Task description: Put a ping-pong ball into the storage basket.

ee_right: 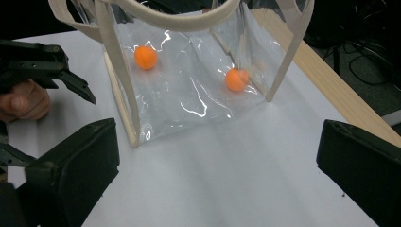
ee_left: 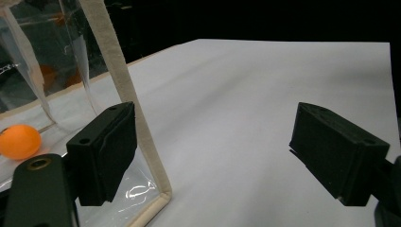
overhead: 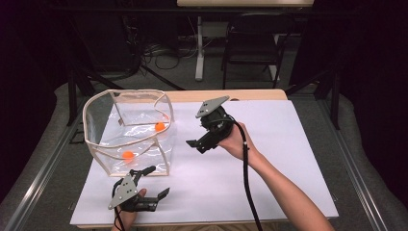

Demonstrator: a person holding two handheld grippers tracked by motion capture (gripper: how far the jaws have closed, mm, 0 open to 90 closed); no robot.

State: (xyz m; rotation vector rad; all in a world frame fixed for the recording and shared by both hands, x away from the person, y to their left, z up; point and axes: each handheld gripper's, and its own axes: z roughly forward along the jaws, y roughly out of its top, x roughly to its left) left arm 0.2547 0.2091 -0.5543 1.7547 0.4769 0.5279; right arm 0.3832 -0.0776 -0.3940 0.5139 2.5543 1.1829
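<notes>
High view: a clear plastic bag (overhead: 127, 127) with cream trim stands on the white table (overhead: 269, 159), two orange balls (overhead: 128, 155) inside. Left gripper (overhead: 149, 185) sits just before it, right gripper (overhead: 195, 143) just beside it. Left gripper view: jaws spread wide, empty, one by the bag's corner edge. Right gripper view: jaws released, facing the bag.

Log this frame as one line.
left gripper: open, empty | right gripper: open, empty | clear bag: upright | orange balls: two, inside bag
</notes>
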